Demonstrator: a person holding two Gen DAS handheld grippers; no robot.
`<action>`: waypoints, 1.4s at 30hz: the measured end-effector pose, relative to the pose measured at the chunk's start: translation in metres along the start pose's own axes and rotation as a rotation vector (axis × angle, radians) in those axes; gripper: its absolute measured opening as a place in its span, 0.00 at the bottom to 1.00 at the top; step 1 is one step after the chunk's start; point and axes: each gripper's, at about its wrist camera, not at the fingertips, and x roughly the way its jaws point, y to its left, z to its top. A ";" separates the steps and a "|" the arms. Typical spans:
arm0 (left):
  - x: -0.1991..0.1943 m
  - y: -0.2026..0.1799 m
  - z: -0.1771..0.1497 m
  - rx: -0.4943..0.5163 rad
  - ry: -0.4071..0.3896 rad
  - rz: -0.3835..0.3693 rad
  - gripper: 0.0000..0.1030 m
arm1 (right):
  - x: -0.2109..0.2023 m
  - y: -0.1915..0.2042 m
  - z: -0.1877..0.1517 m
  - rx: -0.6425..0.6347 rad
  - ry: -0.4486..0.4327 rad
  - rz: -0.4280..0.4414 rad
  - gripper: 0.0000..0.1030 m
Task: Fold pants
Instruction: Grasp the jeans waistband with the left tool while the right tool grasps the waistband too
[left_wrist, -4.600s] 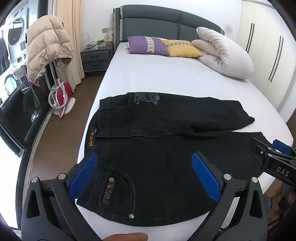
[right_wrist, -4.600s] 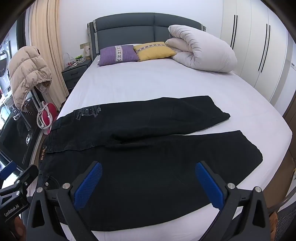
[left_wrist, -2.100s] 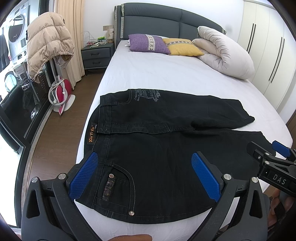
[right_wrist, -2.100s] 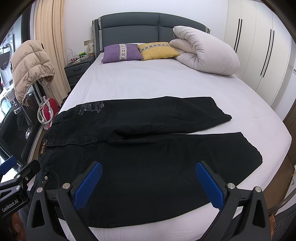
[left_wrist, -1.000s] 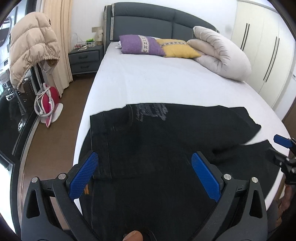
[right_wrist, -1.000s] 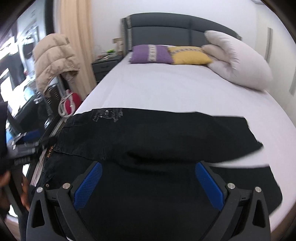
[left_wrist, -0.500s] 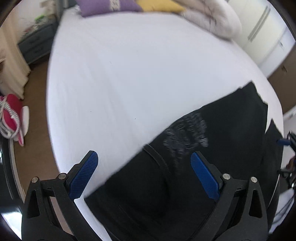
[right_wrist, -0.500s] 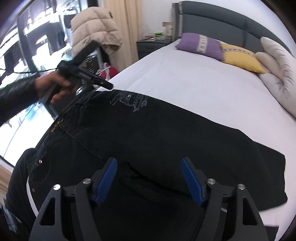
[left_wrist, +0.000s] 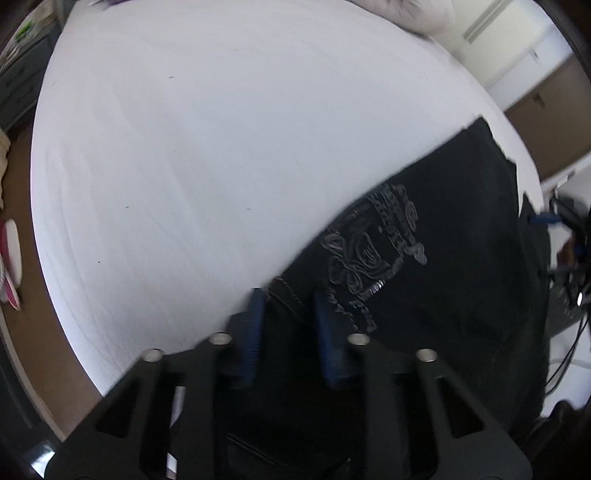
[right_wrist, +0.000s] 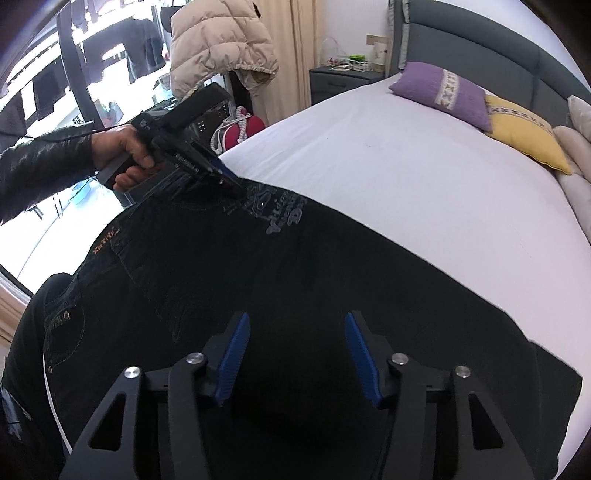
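While a sec ago both my tongs were hanging wide open above the flat black denim pants (right_wrist: 280, 295), the left gripper (left_wrist: 290, 317) is now sitting down at the far waistband corner w/ its blue pads (left_wrist: 255, 325) pulled in close, a fold of waistband running between them. Pads aren't fully together, so I'm reading it as closing on the denim, not yet a firm pinch; can't tell for sure, pic's blurry. The right gripper (right_wrist: 293, 354) is also narrower than before but w/ a clear gap, nothing between the fingers, hovering low over the middle of the pants around the crotch/thigh area.

Meaning for the task, imo: the approach is over and the first grab is starting, prob to bring the far leg over the near one. No fold made yet; pants are lying spread across the near half of the white bed sheet (left_wrist: 221, 129), waist to the left, legs running right.

Left cam is giving me the close-up: grey embroidered pocket design (left_wrist: 373, 254) just right of the pads, waistband seam in the gap. Right cam is showing what that one can't: my left hand (right_wrist: 125, 155) on the tool, its tip on the waist edge, the whole waist, plus purple pillow (right_wrist: 443, 94) and yellow pillow (right_wrist: 524, 131) at the far headboard.
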 end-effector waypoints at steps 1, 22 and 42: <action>0.005 -0.007 0.003 0.017 0.001 0.016 0.10 | 0.003 -0.002 0.004 -0.004 0.004 0.000 0.53; -0.035 -0.095 -0.055 0.119 -0.326 0.159 0.05 | 0.095 -0.032 0.103 -0.256 0.184 -0.023 0.53; -0.089 -0.105 -0.102 0.085 -0.357 0.112 0.05 | 0.074 -0.009 0.069 -0.124 0.212 0.027 0.04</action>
